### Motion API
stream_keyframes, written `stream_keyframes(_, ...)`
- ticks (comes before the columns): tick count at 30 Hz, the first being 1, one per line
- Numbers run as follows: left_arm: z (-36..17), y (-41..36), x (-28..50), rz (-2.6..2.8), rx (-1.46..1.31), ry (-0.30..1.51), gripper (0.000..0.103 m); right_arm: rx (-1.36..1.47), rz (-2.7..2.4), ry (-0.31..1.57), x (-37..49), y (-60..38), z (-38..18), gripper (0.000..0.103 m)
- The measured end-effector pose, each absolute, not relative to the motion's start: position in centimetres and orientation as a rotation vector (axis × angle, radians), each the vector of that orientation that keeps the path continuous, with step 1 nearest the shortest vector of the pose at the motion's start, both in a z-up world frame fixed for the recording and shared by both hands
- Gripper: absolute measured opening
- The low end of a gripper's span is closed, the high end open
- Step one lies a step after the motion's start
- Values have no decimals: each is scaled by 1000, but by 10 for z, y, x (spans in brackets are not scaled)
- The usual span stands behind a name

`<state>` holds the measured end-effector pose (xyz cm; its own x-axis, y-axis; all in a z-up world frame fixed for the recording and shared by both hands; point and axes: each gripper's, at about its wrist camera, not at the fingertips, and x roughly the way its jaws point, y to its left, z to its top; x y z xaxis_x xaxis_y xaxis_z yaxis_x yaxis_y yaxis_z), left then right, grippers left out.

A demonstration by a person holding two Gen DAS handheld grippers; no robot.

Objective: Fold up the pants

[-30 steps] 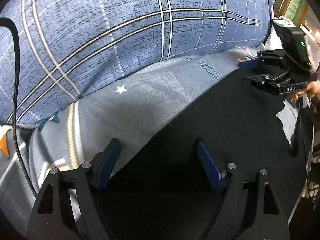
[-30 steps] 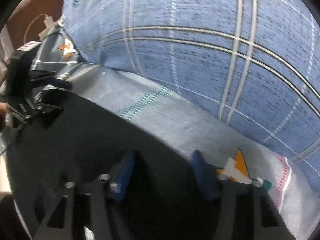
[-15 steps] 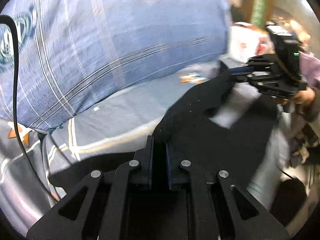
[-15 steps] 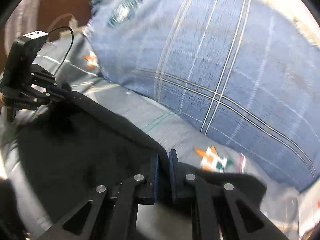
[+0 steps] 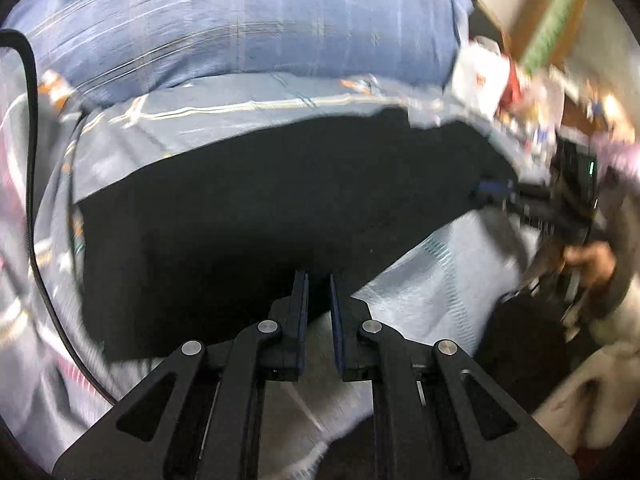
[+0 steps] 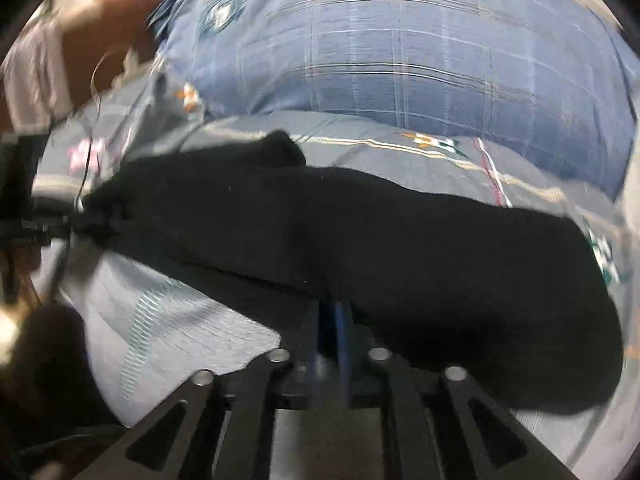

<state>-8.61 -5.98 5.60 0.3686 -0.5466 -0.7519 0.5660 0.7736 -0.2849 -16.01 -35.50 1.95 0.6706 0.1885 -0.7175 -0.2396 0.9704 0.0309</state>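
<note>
The black pants point(image 5: 280, 208) lie stretched across the grey-blue patterned bed sheet point(image 5: 424, 292); in the right wrist view the pants point(image 6: 380, 248) span the middle. My left gripper point(image 5: 318, 280) is shut on the near edge of the pants. My right gripper point(image 6: 334, 308) is shut on the near edge too. The right gripper also shows at the right of the left wrist view point(image 5: 496, 192), pinching the pants' edge. The left gripper shows at the left of the right wrist view point(image 6: 44, 228), holding the other end. The frames are motion-blurred.
A big blue plaid pillow point(image 5: 248, 28) lies behind the pants, also seen in the right wrist view point(image 6: 400, 48). A black cable point(image 5: 30, 128) runs down the left. Cluttered items point(image 5: 520, 80) sit past the bed's right side. A hand point(image 5: 592, 260) holds the right gripper.
Both grippers closed on the pants' edge, then pulled it up and back toward me. The pants now lie stretched in a band between the two grippers.
</note>
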Motion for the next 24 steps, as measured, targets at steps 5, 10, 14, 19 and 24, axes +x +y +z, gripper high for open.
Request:
stream_keyframes(5, 74, -30, -104, -624, 5, 878, 59, -113, 320, 705, -184, -328, 48, 48)
stream_keyframes(10, 61, -7, -92, -453, -74, 887, 59, -259, 421, 688, -168, -280, 47, 48)
stream_keyframes(14, 44, 5, -76, -404, -155, 929, 59, -395, 511, 671, -159, -240, 32, 48)
stream_keyframes(19, 37, 4, -75, -407, -158, 932, 59, -496, 492, 735, -137, -210, 7, 18)
stream_keyframes(24, 55, 9, -87, -436, -148, 899, 59, -376, 525, 739, -145, -215, 27, 5)
